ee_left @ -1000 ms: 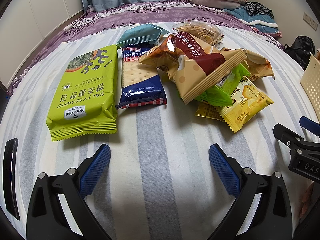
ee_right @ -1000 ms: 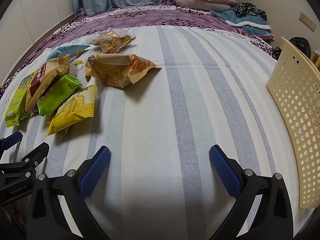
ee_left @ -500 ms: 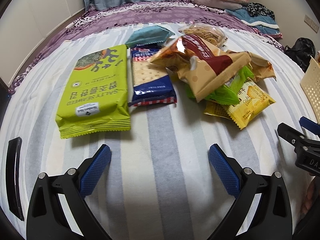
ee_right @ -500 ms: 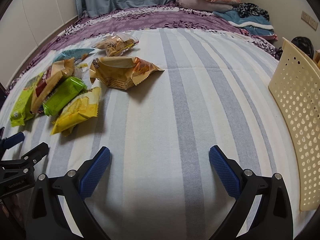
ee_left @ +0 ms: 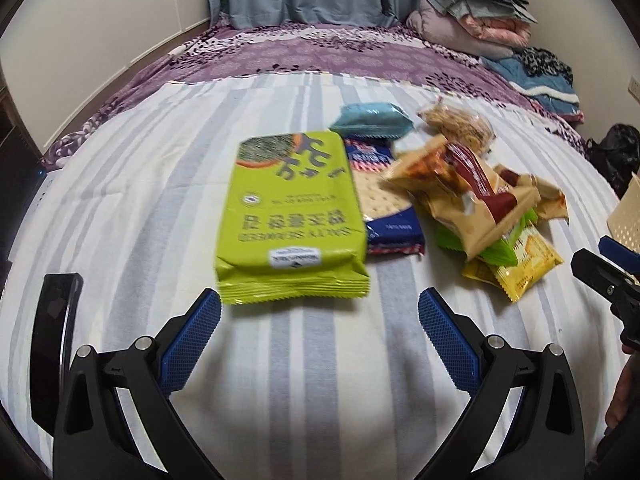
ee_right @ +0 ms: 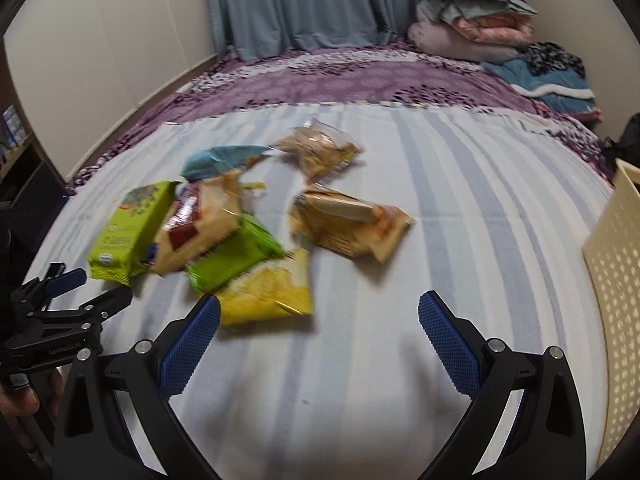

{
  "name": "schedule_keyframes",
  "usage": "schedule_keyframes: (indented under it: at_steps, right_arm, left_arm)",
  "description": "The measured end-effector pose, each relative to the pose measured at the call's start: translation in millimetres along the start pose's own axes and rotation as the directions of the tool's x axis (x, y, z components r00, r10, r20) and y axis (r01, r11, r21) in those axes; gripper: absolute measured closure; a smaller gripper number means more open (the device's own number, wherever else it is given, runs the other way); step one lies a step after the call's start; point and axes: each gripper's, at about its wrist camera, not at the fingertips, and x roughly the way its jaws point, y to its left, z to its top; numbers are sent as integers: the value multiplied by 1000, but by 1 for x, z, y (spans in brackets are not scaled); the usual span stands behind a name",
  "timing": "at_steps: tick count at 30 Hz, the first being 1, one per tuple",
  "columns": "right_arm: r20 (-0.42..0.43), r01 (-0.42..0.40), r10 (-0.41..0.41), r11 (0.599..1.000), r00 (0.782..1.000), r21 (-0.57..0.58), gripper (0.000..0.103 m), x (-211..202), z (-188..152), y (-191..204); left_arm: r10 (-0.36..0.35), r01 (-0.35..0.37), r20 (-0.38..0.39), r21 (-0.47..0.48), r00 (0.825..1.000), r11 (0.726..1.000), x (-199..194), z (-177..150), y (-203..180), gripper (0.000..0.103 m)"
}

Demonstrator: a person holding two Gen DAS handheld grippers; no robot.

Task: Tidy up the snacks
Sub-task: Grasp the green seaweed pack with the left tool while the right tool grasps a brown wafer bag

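- snacks are lying in a loose cluster on the striped bed cover (ee_left: pixel 280 360), none being held.
- green seaweed pack (ee_left: pixel 290 216) is lying flat, just ahead of the left gripper (ee_left: pixel 319 336), whose jaws are being held wide open and empty.
- blue cracker pack (ee_left: pixel 386 216) is being partly overlapped by the seaweed pack's right edge.
- brown bag (ee_left: pixel 468 196) is being stacked on a green pouch (ee_left: pixel 496 250) and a yellow pack (ee_right: pixel 268 294).
- right gripper (ee_right: pixel 319 336) is being held open and empty above the cover, the yellow pack sitting just beside its left finger.
- cream perforated basket (ee_right: pixel 616 280) is standing at the right edge.
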Motion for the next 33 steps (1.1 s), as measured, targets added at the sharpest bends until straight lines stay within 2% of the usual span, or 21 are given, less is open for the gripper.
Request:
schedule_keyframes:
  at_steps: [3,6,13,22,24,26,33]
  right_arm:
    - [-1,-54,54,998,999,-42,5,6,11,18]
    - [-2,-75,75,991,997,-109,5,15,21,39]
    - [-24,-96,93,979,995,-182,5,40,40,69]
    - [-72,-94,80,971,994,-222,5,75,49,83]
    - [-88,-96,78,969,993,-226,10,81,50,83]
    - [-111,-104,81,971,990,-218,25,88,50,81]
    - [-105,-133,114,971,988,-199,39,87,49,75]
  left_arm:
    - [4,-3,19,-29,1000,1000,-6,6,14,3]
    - [14,-12,28,-52,1000,999,-7,13,26,3]
    - [33,-29,39,-112,999,993,-3,29,52,3]
    - [45,-39,33,-143,998,989,2,38,70,3]
    - [40,-36,28,-144,999,989,5,40,71,3]
    - [36,-33,23,-141,999,989,7,41,69,3]
    - [12,-11,10,-117,1000,993,15,45,57,3]
